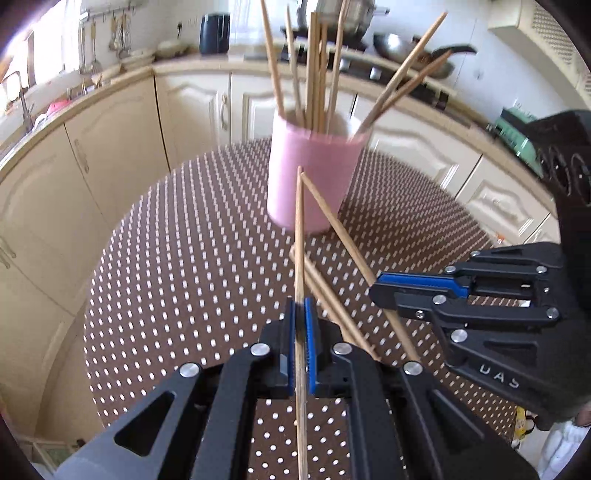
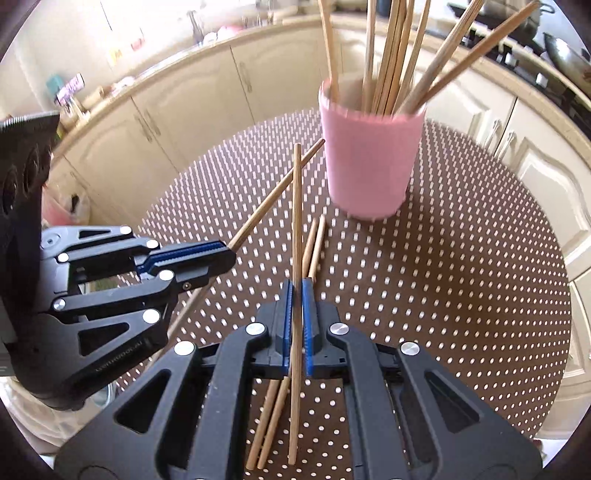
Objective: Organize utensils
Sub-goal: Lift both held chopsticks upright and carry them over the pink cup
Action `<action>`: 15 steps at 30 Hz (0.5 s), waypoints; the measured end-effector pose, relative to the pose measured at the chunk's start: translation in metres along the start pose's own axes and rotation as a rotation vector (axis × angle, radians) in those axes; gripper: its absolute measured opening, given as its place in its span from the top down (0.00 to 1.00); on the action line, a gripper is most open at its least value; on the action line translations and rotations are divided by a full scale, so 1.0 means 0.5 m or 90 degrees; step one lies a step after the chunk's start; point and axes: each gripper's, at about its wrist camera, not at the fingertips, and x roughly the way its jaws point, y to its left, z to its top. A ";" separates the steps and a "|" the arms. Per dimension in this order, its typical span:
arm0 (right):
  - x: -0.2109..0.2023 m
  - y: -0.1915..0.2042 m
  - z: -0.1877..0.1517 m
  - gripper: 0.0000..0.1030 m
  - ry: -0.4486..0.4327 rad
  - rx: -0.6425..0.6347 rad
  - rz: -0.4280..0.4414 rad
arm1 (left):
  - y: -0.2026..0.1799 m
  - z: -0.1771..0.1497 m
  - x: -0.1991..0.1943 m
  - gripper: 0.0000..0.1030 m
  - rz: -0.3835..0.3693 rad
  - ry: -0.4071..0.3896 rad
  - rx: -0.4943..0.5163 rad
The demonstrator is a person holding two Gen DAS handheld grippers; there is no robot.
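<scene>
A pink cup holding several wooden chopsticks stands on the round brown dotted table. My left gripper is shut on one chopstick, raised and pointing toward the cup. My right gripper is shut on another chopstick, also raised. Each gripper shows in the other's view: the right one with its chopstick, the left one with its chopstick. Two loose chopsticks lie on the table between and below the grippers.
Cream kitchen cabinets curve around behind the table. A counter holds a stove with a wok and a dark kettle. A sink area is at the far left.
</scene>
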 end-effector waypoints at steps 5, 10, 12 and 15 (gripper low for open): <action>-0.060 -0.006 0.010 0.94 -0.077 0.014 0.020 | -0.001 0.010 -0.056 0.95 -0.016 -0.070 0.001; -0.099 -0.014 0.025 0.95 -0.139 0.023 0.042 | -0.024 0.034 -0.083 0.95 -0.032 -0.125 0.010; -0.112 -0.012 0.026 0.95 -0.161 0.027 0.046 | -0.032 0.039 -0.097 0.95 -0.034 -0.149 0.019; -0.138 -0.017 0.030 0.95 -0.200 0.037 0.052 | -0.043 0.051 -0.107 0.95 -0.051 -0.184 0.024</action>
